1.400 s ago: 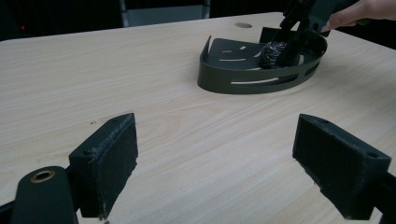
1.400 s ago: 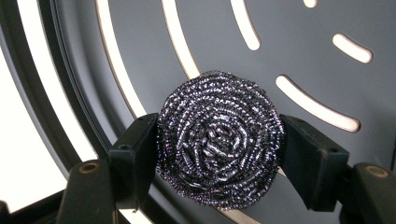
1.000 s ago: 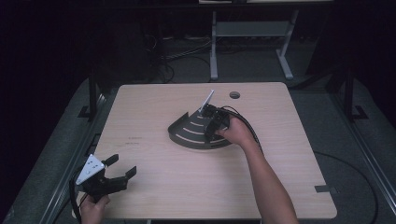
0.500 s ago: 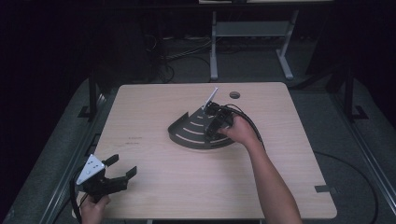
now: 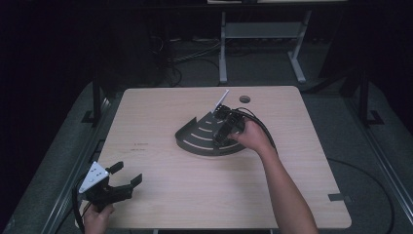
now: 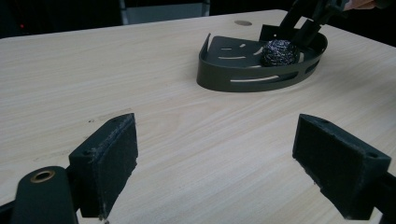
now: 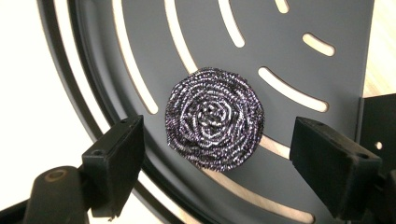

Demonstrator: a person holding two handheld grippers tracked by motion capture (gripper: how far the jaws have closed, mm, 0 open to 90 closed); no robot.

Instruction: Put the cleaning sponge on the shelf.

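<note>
A round, shiny steel-wool scourer (image 7: 215, 116) lies on the floor of a dark grey, slotted quarter-round tray (image 5: 195, 141) at mid-table. My right gripper (image 7: 224, 168) points down over it. Its jaws have just been opening, and the pads (image 7: 114, 165) stand apart on either side of the scourer without touching it. In the high view the right gripper (image 5: 221, 139) hangs over the tray's right side. The left gripper view shows the scourer (image 6: 279, 52) in the tray (image 6: 233, 79). My left gripper (image 5: 127, 174) rests open at the table's front left corner, with nothing between its jaws.
A small round cable hole (image 5: 245, 99) sits in the tabletop behind the tray. The table's front edge (image 5: 219, 227) runs just below the left hand. A metal stand (image 5: 258, 34) and cables lie on the floor beyond the table.
The right hand has shifted only slightly over the tray. The left gripper has stayed where it was.
</note>
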